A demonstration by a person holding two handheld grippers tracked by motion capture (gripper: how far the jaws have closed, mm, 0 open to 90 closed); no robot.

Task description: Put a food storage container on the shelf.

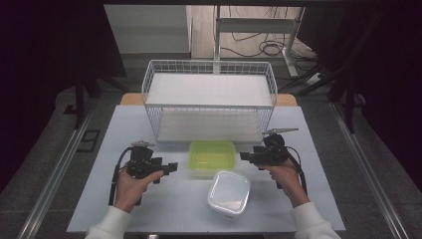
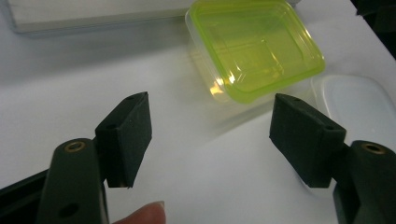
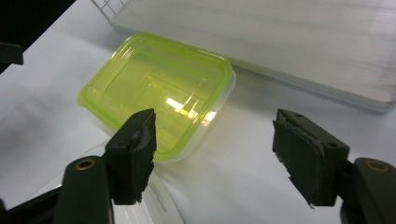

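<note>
Green-lidded container [image 1: 213, 156] sits on the table [image 1: 99, 199] just in front of the wire basket [image 1: 209, 99], between both grippers, with a white-lidded container [image 1: 229, 191] just beside it on the near side; left gripper [image 1: 171, 167] and right gripper [image 1: 244, 156] each have jaws apart, holding nothing

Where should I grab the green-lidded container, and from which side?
Judging by its pose, take the green-lidded container across its short sides, one gripper per side. It sits flat between the left gripper and right gripper, both open; the wire rack blocks its far side.
</note>
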